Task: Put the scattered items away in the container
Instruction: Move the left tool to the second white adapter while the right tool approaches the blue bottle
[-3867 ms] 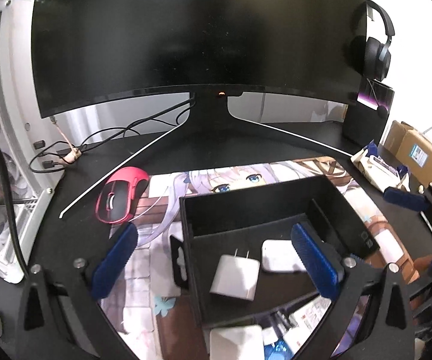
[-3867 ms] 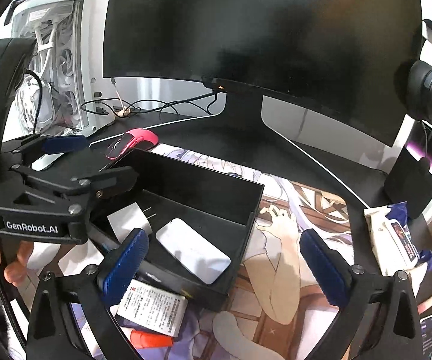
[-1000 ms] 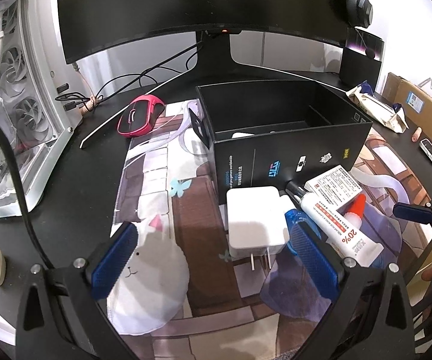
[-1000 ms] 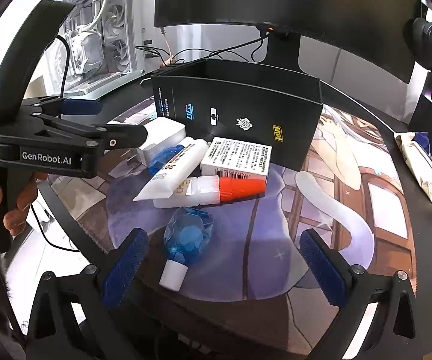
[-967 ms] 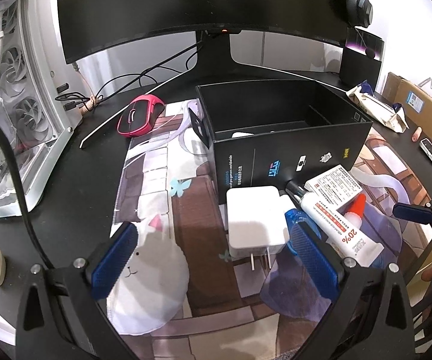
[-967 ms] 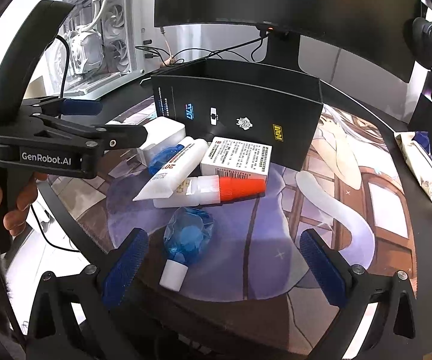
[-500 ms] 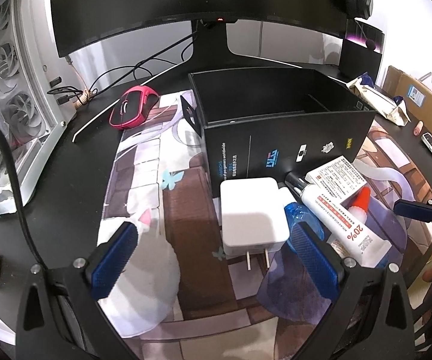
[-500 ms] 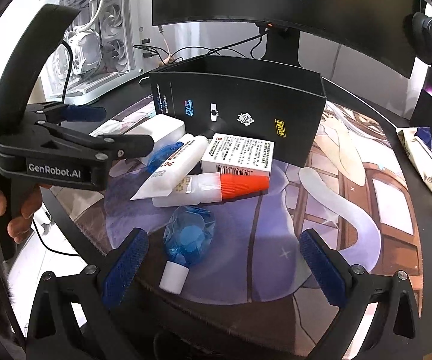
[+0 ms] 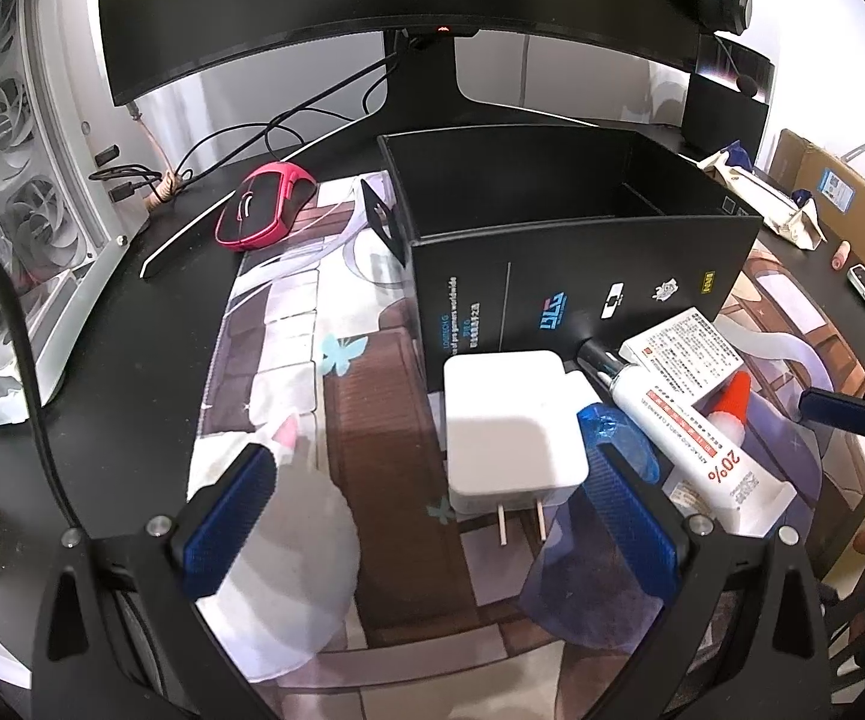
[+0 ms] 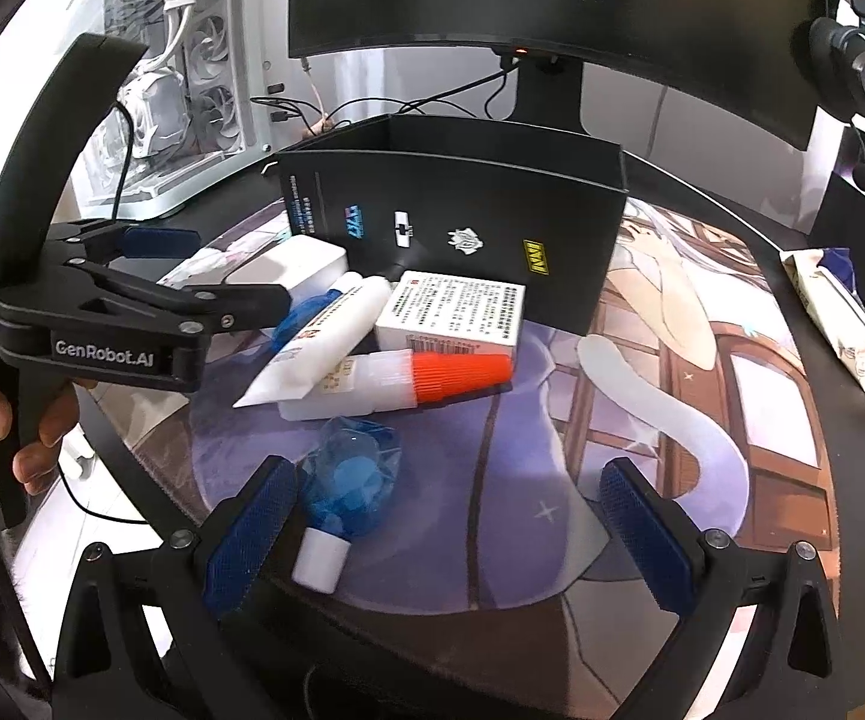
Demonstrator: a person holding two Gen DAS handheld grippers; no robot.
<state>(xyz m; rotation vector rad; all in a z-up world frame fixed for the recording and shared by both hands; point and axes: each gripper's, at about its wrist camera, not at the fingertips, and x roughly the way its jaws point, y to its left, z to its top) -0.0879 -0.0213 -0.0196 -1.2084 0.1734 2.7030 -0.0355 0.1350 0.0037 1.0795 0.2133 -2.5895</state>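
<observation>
A black open-top box (image 9: 576, 240) (image 10: 456, 216) stands on the printed desk mat. Against its near wall lie a white plug charger (image 9: 510, 426) (image 10: 300, 264), a white tube (image 9: 690, 444) (image 10: 324, 336), a white printed carton (image 9: 684, 354) (image 10: 453, 312) and a glue bottle with an orange cap (image 10: 408, 378). A clear blue bottle with a white cap (image 10: 348, 486) lies nearest. My left gripper (image 9: 432, 516) (image 10: 222, 270) is open, its fingers either side of the charger's prong end. My right gripper (image 10: 450, 528) is open, its left finger beside the blue bottle.
A red mouse (image 9: 264, 210) sits left of the box, with cables and a white PC case (image 9: 6, 192) behind it. The monitor stand (image 9: 420, 78) is behind the box. A tissue pack (image 9: 762, 204) and a cardboard box (image 9: 834, 198) lie right. Headphones (image 10: 846, 66) hang at the right.
Both grippers have pulled back from above the box to its near side. In the last second both have moved closer to the pile: the left to the charger, the right to the blue bottle.
</observation>
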